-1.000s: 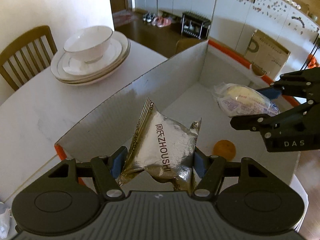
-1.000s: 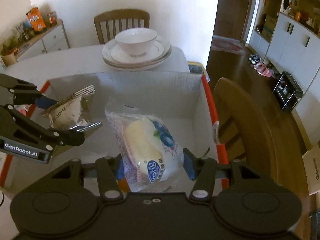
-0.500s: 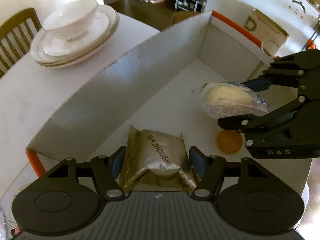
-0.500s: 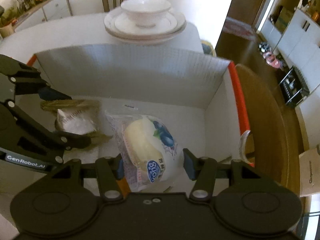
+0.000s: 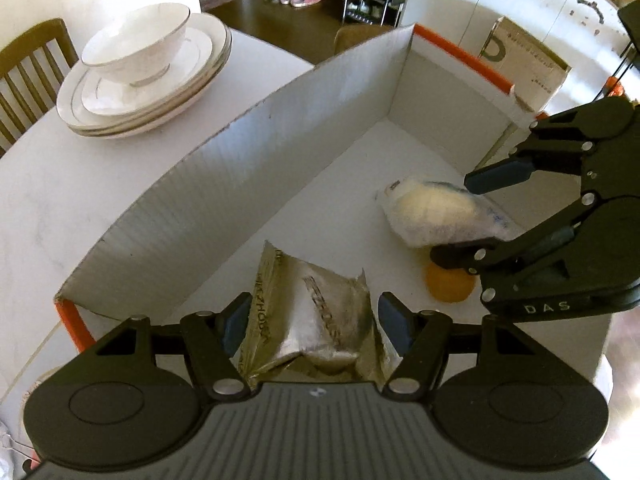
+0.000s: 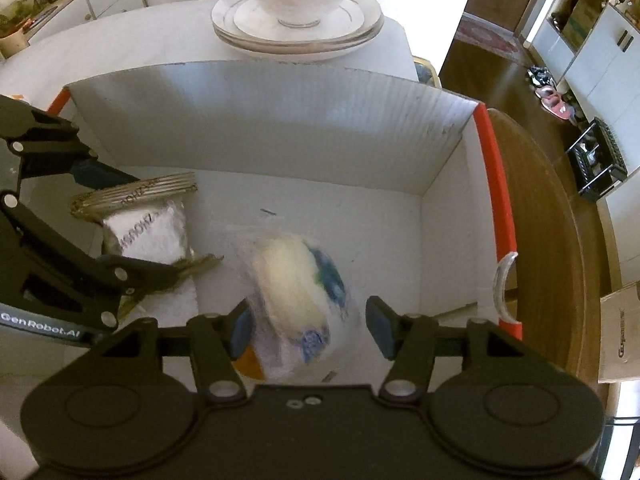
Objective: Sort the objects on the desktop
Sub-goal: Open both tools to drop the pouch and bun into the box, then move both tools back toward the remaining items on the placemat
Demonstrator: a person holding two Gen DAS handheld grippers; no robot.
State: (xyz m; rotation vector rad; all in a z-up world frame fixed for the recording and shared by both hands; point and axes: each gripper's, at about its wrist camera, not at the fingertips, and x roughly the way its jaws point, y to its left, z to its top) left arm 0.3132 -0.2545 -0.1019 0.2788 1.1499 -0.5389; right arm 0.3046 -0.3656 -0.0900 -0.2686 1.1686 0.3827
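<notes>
A white cardboard box with orange edges (image 5: 248, 184) (image 6: 280, 120) stands on the table. My left gripper (image 5: 314, 322) is inside it with its jaws spread around a silver foil snack bag (image 5: 316, 320) (image 6: 144, 228) that rests on the box floor. My right gripper (image 6: 310, 326) is open above a clear-wrapped bread roll with blue print (image 6: 300, 284) (image 5: 436, 212); the roll looks blurred and lies loose between the fingers. A small orange round thing (image 5: 448, 284) lies on the box floor under the roll.
A stack of white plates with a white bowl (image 5: 140, 76) (image 6: 298, 16) stands on the table behind the box. A wooden chair (image 6: 560, 240) is right of the box, another chair (image 5: 28, 76) behind the table. A cardboard carton (image 5: 524, 68) stands on the floor.
Both grippers went down into the box and opened. The foil bag now rests on the box floor and the bread roll has slipped out of the right gripper's grip.
</notes>
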